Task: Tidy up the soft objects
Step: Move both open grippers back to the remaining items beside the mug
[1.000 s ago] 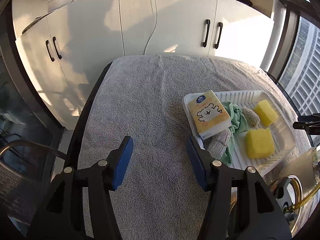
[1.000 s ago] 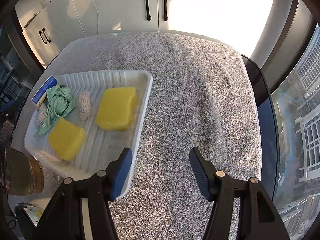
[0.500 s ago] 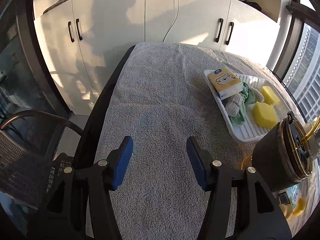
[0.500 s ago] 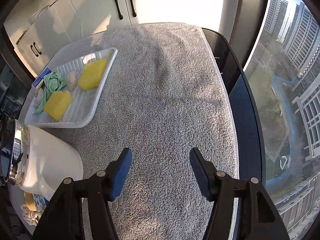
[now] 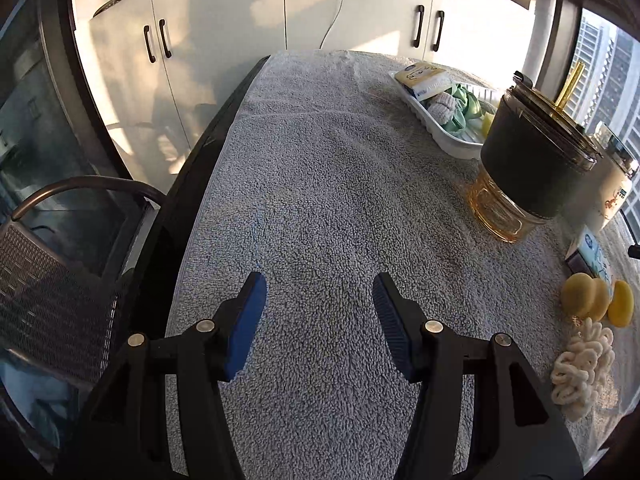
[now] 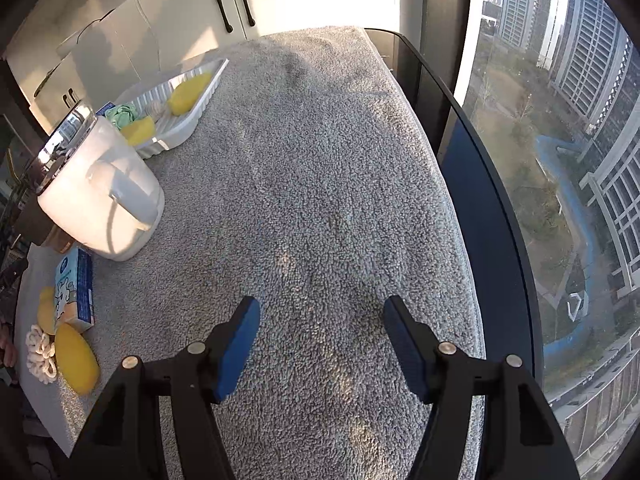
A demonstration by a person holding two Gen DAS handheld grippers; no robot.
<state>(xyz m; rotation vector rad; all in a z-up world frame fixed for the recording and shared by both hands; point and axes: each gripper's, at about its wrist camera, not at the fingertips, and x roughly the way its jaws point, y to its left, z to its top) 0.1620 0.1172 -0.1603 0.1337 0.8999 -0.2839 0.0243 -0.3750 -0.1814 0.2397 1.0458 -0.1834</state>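
Two black blue-padded tongs, left gripper (image 5: 318, 300) and right gripper (image 6: 320, 322), both wide, empty, above grey terry towel (image 6: 320, 168); white ribbed plastic tray (image 6: 192, 120) holds yellow sponges (image 6: 188, 94).

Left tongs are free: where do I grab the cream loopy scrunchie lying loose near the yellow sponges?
Pinch the cream scrunchie across its bunched middle, coming from above. It lies flat and limp on the grey towel, beside the round yellow sponges, so a side approach with the left tongs would likely just push it.

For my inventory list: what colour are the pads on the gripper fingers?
Blue pads, on black fingers; clearest in the right wrist view.
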